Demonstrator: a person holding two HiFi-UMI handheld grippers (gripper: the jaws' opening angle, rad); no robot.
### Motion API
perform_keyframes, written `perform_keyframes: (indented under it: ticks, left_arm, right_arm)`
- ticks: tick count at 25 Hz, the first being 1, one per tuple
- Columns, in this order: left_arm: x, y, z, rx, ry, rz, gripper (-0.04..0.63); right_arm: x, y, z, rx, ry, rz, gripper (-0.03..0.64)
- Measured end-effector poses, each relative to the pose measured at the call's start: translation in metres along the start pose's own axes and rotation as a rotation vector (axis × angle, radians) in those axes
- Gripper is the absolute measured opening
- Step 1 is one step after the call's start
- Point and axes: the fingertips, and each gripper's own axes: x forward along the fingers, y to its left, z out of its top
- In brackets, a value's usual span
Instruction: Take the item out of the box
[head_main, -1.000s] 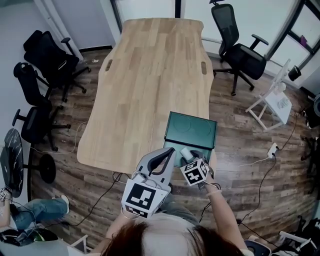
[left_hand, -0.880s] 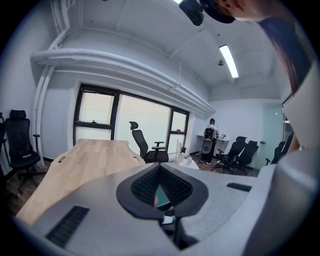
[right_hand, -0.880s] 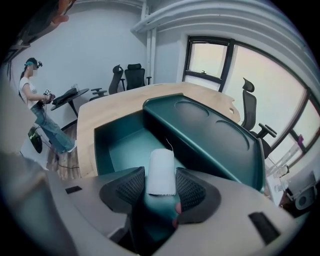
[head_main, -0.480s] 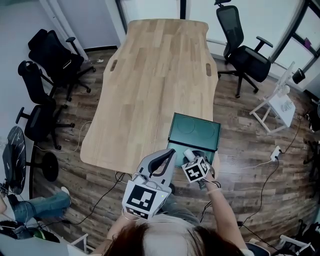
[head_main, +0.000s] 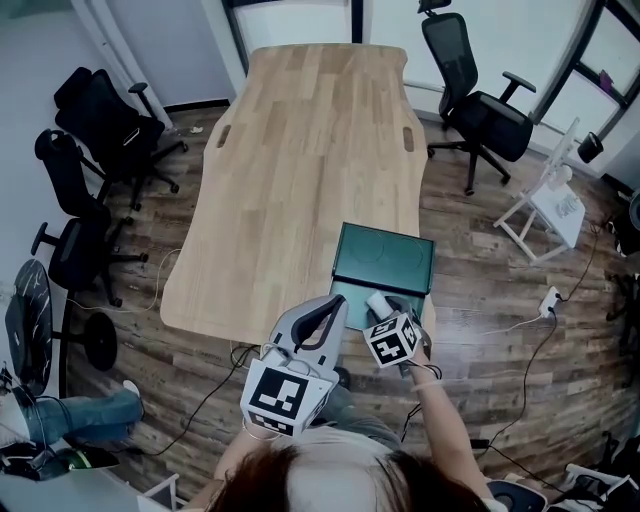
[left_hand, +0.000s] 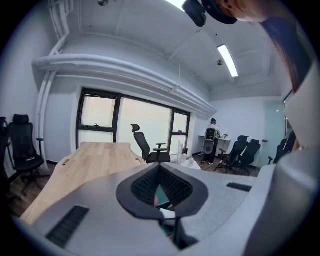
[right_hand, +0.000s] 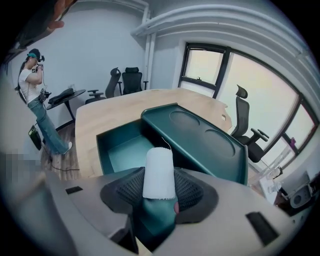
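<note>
The left gripper (left_hand: 160, 169) hangs just left of the box, jaws drawn together on nothing, unmoved over the last second. The right gripper (right_hand: 159, 195) keeps its jaws clamped on the white cylindrical item (right_hand: 159, 172), upright over the open compartment of the green box (right_hand: 117, 150), whose lid (right_hand: 210, 140) leans back. It sits about where it was a second ago, so the grasp looks secure, but I judge the item is not yet carried clear to the table (head_main: 300, 150).

An office meeting room is shown — a long wooden table (head_main: 300, 170) is flanked by black swivel chairs (head_main: 478, 105).
</note>
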Motion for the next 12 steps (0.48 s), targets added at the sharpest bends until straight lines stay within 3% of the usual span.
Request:
perform_keyframes:
  ticks: [12]
  left_arm:
    - [-0.031,-0.026,0.004,0.036,-0.041,-0.018,0.008]
  right_arm:
    - [-0.051,0.009,0.011,0.042,-0.140,-0.042,0.199]
